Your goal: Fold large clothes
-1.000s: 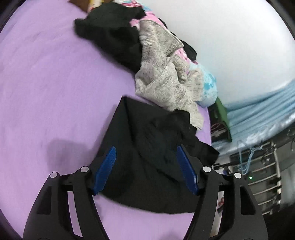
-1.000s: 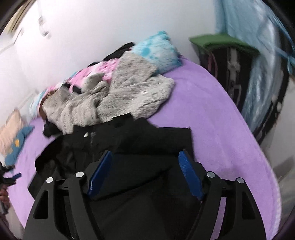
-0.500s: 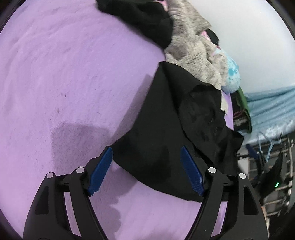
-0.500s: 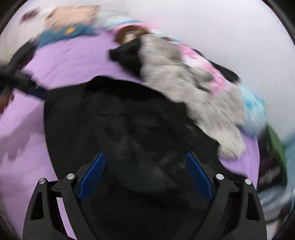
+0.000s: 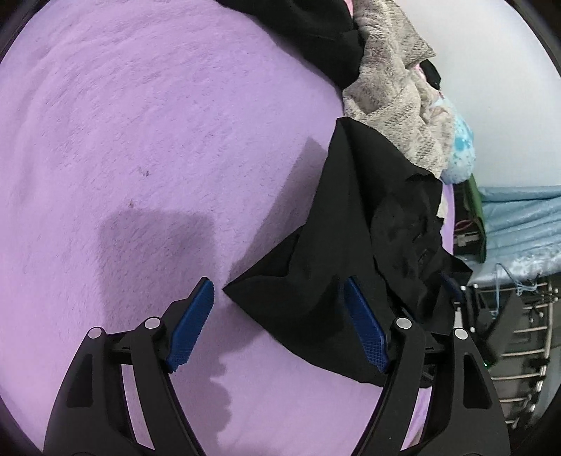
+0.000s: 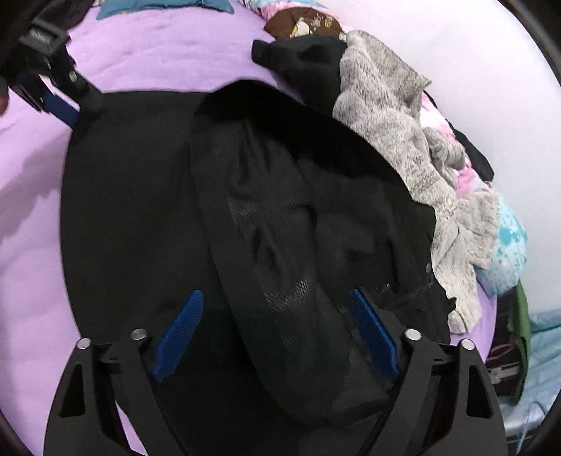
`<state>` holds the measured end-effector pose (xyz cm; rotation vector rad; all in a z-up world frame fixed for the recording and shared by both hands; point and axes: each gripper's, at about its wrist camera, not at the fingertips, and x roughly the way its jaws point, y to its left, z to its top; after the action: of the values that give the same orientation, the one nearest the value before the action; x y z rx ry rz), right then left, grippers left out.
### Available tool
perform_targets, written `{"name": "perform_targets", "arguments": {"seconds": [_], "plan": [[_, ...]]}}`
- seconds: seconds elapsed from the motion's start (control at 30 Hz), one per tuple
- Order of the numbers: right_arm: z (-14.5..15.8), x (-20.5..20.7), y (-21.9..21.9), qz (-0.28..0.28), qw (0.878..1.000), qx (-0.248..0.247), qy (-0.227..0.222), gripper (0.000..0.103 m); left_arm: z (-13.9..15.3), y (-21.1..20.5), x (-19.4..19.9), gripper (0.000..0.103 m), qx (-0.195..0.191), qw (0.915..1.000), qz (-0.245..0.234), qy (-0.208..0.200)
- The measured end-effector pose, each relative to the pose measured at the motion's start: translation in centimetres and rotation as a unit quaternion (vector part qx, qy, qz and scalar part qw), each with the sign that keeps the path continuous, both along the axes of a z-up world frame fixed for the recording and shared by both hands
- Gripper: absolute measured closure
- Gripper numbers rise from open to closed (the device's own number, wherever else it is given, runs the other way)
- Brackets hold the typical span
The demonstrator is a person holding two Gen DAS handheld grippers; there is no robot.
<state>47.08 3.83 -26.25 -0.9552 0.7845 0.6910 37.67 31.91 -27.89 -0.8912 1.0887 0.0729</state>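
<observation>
purple bed [image 5: 147,147] | black garment [image 5: 350,224] spread, unfolded, pile [image 5: 392,80] waiting | left gripper [image 5: 278,324] agape at corner; right gripper [image 6: 277,336] just narrowed, pinching nothing | barely begun

We see the black garment [image 6: 147,217] spread flat beneath our right gripper [image 6: 277,328], its mesh-lined section [image 6: 280,266] crumpled between the parted jaws.

Bed cover [image 5: 157,140]: purple, fleecy, a few dark specks. Far right: white wall [image 6: 473,52]. Right of the bed: light blue sheeting [image 5: 519,224], a green-topped dark case [image 6: 515,336], and a metal rack [image 5: 526,350] nearer. Far end of bed: a blue cushion [image 6: 164,7].
</observation>
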Motion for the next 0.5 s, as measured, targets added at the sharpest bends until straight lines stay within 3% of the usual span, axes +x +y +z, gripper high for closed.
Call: {"name": "perform_targets", "arguments": {"seconds": [0.13, 0.27, 0.4, 0.5], "plan": [[-0.9, 0.4, -0.4, -0.005, 1.000, -0.023, -0.005, 0.034, -0.6, -0.3, 0.2, 0.030, -0.003, 0.9999, -0.002, 0.014], [-1.3, 1.0, -0.2, -0.008, 1.000, -0.030, 0.001, 0.050, -0.9, -0.2, 0.4, 0.030, -0.006, 0.9999, -0.002, 0.014], [-0.8, 1.7, 0.3, -0.003, 1.000, -0.028, 0.003, 0.079, -0.9, -0.4, 0.6, 0.030, -0.012, 0.9998, -0.002, 0.013], [-0.1, 2.9, 0.5, -0.007, 1.000, -0.027, -0.004, 0.083, -1.1, -0.4, 0.6, 0.030, -0.016, 0.9998, -0.004, 0.015]]}}
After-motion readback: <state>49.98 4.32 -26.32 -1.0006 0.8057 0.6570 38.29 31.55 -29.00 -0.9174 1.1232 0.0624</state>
